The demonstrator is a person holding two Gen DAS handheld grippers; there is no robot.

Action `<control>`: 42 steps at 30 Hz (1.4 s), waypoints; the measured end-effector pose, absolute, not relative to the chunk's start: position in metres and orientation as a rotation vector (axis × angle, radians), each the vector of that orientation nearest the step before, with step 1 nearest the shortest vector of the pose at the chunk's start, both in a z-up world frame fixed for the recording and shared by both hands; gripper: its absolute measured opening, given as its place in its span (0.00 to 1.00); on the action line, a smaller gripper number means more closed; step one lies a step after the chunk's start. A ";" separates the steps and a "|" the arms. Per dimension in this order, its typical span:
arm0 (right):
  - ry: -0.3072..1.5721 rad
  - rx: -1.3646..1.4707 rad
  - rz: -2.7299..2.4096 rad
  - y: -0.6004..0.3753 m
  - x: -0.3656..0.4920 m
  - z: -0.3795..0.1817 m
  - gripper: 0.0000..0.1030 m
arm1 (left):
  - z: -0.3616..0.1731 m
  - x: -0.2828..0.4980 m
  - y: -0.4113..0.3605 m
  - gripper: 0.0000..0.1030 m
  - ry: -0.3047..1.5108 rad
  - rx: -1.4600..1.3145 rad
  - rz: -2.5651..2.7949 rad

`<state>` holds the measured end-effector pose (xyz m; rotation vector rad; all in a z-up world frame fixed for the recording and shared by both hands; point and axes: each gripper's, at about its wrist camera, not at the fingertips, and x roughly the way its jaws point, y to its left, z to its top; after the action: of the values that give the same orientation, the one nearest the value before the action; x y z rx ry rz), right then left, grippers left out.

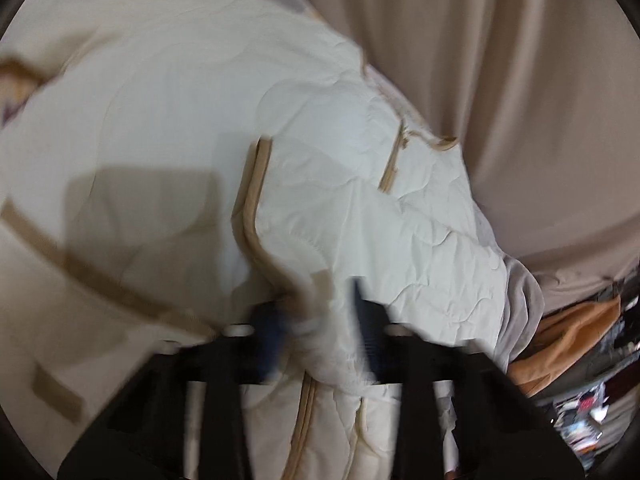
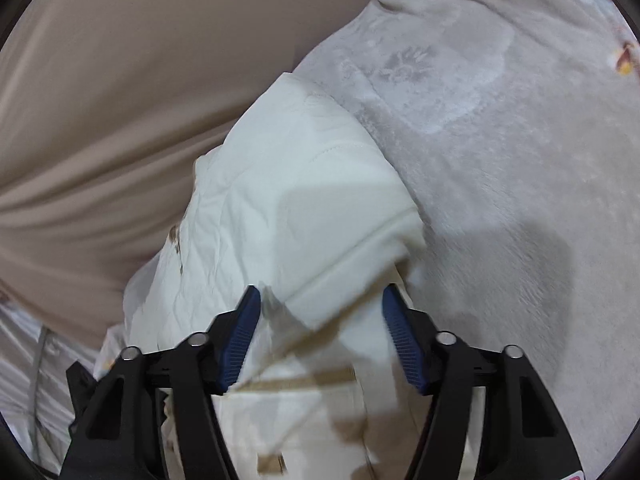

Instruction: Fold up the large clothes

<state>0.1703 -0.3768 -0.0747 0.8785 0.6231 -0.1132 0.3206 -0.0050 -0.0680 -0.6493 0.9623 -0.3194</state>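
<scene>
We are gripping the jacket (image 1: 360, 208) in the left gripper (image 1: 320, 332), lying on the blanket (image 2: 500, 160); the right gripper (image 2: 320, 320) is straddling a sleeve, jaws apart. Folding is looking barely begun.

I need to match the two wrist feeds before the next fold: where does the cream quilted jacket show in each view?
Left wrist: the cream quilted jacket fills the centre and left, its tan-trimmed edge running down between the left hand-held gripper fingers.
Right wrist: it lies centre to bottom, a white fold between the right hand-held gripper fingers.
Shared landmark: the beige curtain, upper right in the left view, upper left in the right.
</scene>
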 end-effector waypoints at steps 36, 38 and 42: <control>0.767 0.420 -0.106 -0.337 0.220 -0.072 0.00 | -0.071 0.362 0.029 0.11 0.879 -0.308 -0.111; 0.733 0.488 -0.245 -0.373 0.193 -0.071 0.00 | -0.070 0.361 0.031 0.13 0.874 -0.282 -0.111; 0.681 0.512 -0.316 -0.399 0.124 -0.051 0.14 | -0.048 0.334 0.060 0.27 0.812 -0.343 -0.084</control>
<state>0.1239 -0.3989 -0.0506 0.5121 0.6807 -0.3163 0.3336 0.0599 -0.0485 -0.3432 0.8123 -0.0845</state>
